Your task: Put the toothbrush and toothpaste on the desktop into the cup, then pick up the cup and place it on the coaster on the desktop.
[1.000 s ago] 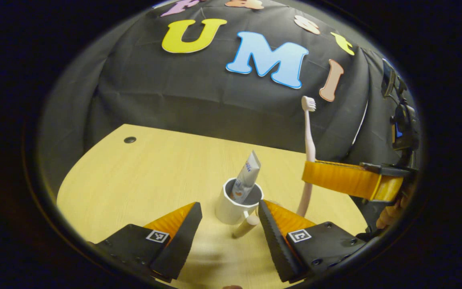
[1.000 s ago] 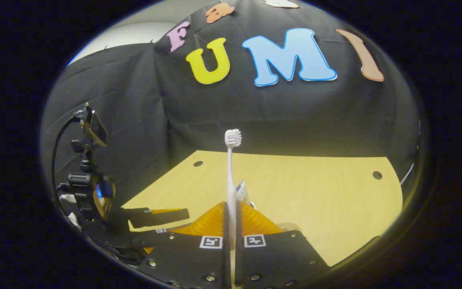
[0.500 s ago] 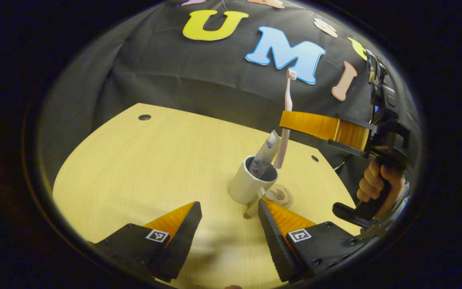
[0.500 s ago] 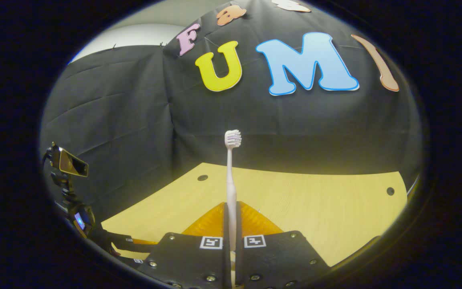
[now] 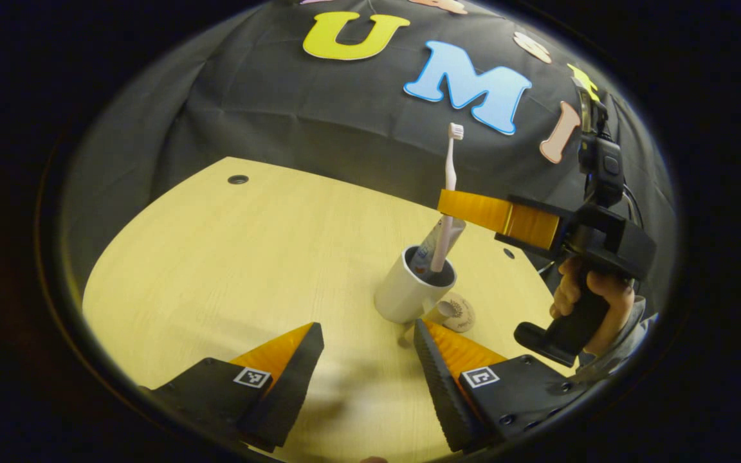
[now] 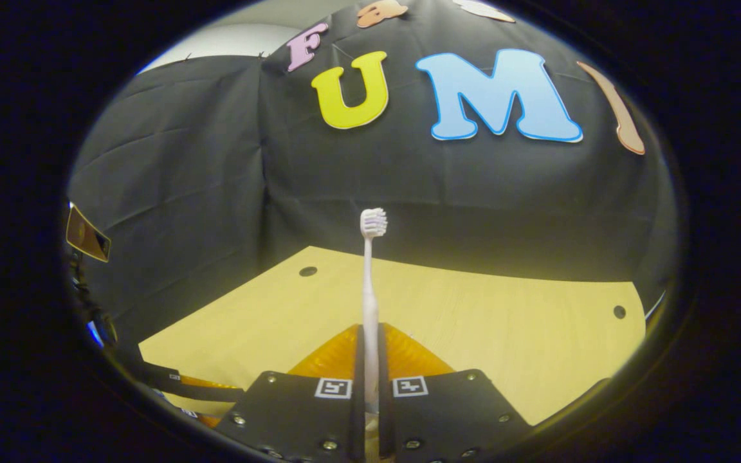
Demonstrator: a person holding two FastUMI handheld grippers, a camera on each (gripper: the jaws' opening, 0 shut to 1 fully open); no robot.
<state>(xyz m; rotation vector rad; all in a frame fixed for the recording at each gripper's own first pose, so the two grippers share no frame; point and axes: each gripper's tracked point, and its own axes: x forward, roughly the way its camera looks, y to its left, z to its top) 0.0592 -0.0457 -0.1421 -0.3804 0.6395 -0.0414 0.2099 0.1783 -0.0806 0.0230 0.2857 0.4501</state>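
Observation:
A white cup [image 5: 405, 292] stands on the wooden desktop [image 5: 248, 257], with the toothpaste tube [image 5: 427, 247] leaning inside it. A pale pink toothbrush [image 5: 446, 193] is held upright, bristles up, its lower end inside the cup's mouth. My right gripper [image 5: 451, 204] is shut on the toothbrush handle above the cup, held by a hand [image 5: 592, 292]. In the right gripper view the toothbrush [image 6: 369, 289] rises from between the shut fingers of my right gripper [image 6: 369, 360]. My left gripper [image 5: 367, 347] stands open just in front of the cup. A round coaster [image 5: 459, 312] lies just right of the cup.
The desktop has small dark holes at the far left [image 5: 238, 179] and behind the cup [image 5: 509, 253]. The black cloth wall closes the back. The desk's rounded edge runs along the left. A phone on a stand [image 6: 87, 241] shows at the left of the right gripper view.
The right gripper has carried the toothbrush left over the cup and lowered it, so its lower end now sits in the cup. The left gripper stayed open and shifted a little.

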